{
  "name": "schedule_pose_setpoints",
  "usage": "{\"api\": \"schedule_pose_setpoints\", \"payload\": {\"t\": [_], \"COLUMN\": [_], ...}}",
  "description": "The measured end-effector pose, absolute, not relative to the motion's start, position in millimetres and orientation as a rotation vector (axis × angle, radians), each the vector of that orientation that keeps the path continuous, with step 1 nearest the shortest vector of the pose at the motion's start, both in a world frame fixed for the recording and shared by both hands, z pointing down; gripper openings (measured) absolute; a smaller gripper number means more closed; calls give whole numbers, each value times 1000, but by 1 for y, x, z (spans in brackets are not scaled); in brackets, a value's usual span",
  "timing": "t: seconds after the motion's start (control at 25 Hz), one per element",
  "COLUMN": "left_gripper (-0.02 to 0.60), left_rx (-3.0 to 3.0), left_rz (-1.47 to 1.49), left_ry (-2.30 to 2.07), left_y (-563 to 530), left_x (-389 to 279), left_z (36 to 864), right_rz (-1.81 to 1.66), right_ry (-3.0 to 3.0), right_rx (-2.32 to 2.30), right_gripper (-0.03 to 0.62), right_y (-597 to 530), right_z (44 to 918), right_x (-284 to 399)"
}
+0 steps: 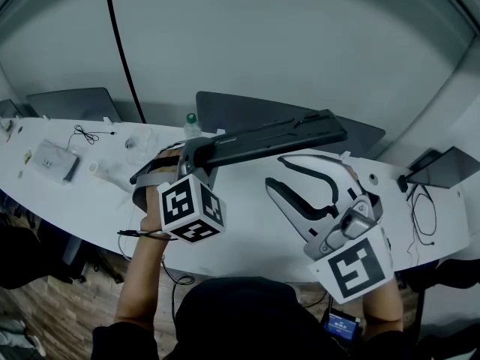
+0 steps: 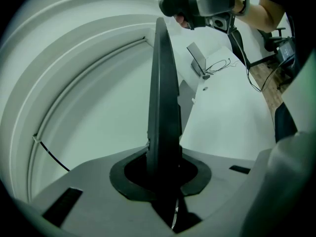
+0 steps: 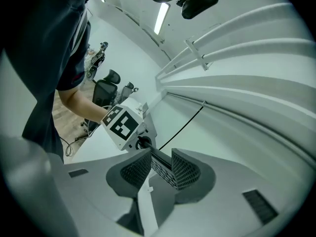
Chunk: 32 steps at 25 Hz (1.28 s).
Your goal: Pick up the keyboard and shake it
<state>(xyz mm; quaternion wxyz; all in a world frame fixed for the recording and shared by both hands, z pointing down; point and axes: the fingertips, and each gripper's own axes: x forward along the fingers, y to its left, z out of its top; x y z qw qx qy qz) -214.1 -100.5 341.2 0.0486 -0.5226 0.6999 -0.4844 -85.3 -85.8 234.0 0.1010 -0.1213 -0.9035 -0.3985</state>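
Note:
The black keyboard (image 1: 277, 135) is off the white table (image 1: 247, 227), slanting up to the right. My left gripper (image 1: 189, 156) is shut on its left part; in the left gripper view the keyboard (image 2: 162, 93) stands edge-on, clamped between the jaws (image 2: 163, 168). My right gripper (image 1: 276, 172) is lower and nearer, with its fingers apart and nothing between them. In the right gripper view the keyboard (image 3: 160, 164) shows through the gap between the pads, running away to the left gripper's marker cube (image 3: 121, 122). The right gripper's grey housing (image 2: 212, 1) shows past the keyboard's far end.
A bottle (image 1: 191, 122) stands behind the keyboard. A small grey box (image 1: 52, 160) and a loose cable (image 1: 86, 135) lie at the table's left. A dark flat device with cables (image 1: 446, 167) sits at the right end. A black cable (image 1: 124, 51) runs down the wall.

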Motion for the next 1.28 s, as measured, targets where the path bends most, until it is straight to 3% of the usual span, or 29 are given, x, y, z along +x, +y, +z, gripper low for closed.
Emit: {"api": "schedule_pose_setpoints", "payload": {"t": [0.68,1.28], "left_gripper": [92,92], "left_rx": [-1387,-1335], "left_rz": [-1757,-1878], "left_ry": [1982,1909], "left_y": [-98,-97], "left_x": [-216,-207], "left_z": [363,386], "right_rz": [-1664,-1698], "right_ry": [-2154,-1930], "right_rx": [-90,19], "right_gripper": [117,118], "right_y": [-107,-130], "right_z": [299,340], "right_x": [-116,-127]}}
